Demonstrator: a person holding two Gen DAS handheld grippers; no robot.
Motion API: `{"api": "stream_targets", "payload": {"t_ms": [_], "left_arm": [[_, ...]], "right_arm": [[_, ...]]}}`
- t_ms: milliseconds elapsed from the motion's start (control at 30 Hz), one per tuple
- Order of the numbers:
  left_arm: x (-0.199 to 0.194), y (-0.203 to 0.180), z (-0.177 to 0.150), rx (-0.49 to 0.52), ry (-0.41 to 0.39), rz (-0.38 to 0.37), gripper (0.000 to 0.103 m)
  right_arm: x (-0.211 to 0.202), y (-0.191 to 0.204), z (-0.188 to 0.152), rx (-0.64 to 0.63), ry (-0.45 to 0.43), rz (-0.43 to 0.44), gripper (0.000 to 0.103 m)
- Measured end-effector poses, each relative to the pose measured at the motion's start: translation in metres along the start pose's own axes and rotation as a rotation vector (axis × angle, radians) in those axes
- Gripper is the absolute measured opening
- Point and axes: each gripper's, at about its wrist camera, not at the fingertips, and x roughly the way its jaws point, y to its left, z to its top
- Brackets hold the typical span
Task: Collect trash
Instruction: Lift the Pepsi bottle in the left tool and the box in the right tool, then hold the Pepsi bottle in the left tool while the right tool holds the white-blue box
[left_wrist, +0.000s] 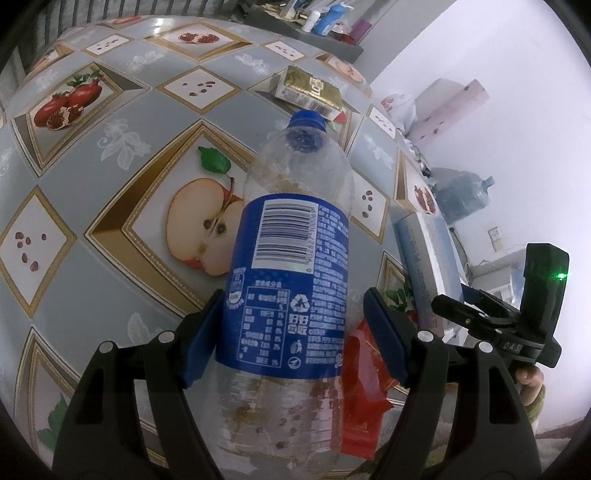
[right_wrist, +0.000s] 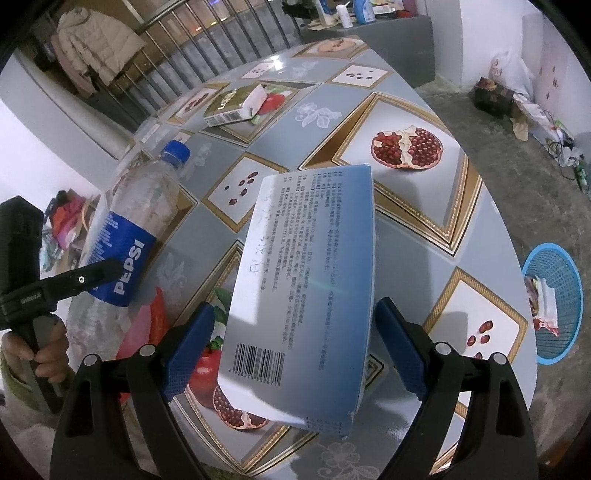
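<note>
Plastic bottle (left_wrist: 288, 266) lies between the left gripper's (left_wrist: 291, 332) parted fingers (left_wrist: 201, 339), ungripped, cap at 12 o'clock; one box (right_wrist: 303, 280) sits between the right gripper's (right_wrist: 291, 347) wide-apart fingers (right_wrist: 188, 350).

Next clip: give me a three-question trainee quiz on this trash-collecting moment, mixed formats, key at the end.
1. True or false: the bottle between the left gripper fingers has a red cap.
2. Which item lies between the right gripper fingers? A) gold carton B) blue-and-white box C) red wrapper
3. Fill in: the blue basket stands on the ____, beside the table.

Key: 1 false, the cap is blue. 2 B, the box. 3 floor.
</note>
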Motion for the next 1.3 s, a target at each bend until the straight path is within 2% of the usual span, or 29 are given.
{"api": "stream_targets", "payload": {"t_ms": [467,700,1300], "left_arm": [[-0.0006,-0.0039,0.0014,0.006,-0.005,0.000,0.069],[-0.0011,-0.0067,0.0022,0.023,-0.011,0.001,0.058],[-0.0082,-0.0019,0.0015,0.003,-0.048,0.005,0.058]], "right_arm": [[-0.0023,-0.0018,-0.0016,0.008,-0.008,0.015,0.086],[-0.0025,-0.0029,-0.0018,0.009,-0.011,0.021,0.086],[-0.0027,-0.0032,-0.0026,0.010,-0.014,0.024,0.086]]}}
